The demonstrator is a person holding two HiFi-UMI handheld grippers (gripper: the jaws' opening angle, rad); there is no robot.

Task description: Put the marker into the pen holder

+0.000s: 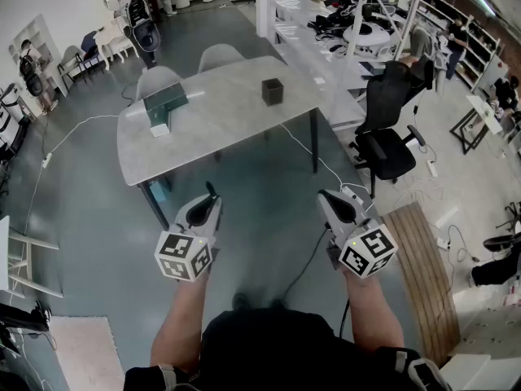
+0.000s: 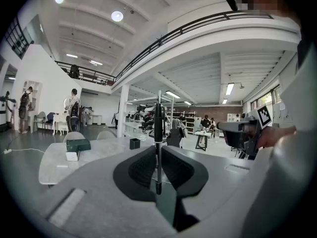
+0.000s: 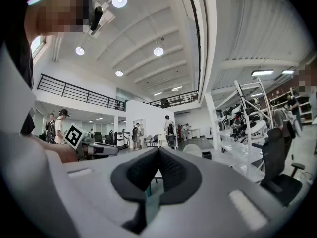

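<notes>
While the person is standing well back from the pale grey rectangular table (image 1: 220, 116), the left gripper (image 1: 210, 199) is clamping a slim black marker (image 2: 158, 128) between its dark pads. The marker is standing upright, with its upper length poking out beyond the jaw tips. Gripping it low down like that is leaving the long end free, which I judge is meant for lowering it into an opening.

The small dark square pen holder (image 1: 273, 91) is sitting on the far right part of the table, well apart from both grippers. So the marker is nowhere near its target, and the carry across the floor is not yet done.

The right gripper (image 1: 330, 199) is hovering off to the right of the left one, its jaws pressed together with nothing between them. It is acting as a spare hand here, perhaps ready to steady the holder.

A dark green box (image 1: 165, 100), with a small white block (image 1: 159, 129) just on its near side, is lying on the table's left part. Both are well clear of the holder, so they are not getting in the way. In the head view the marker is showing only as a short dark stub, so I cannot tell which end is the cap.
</notes>
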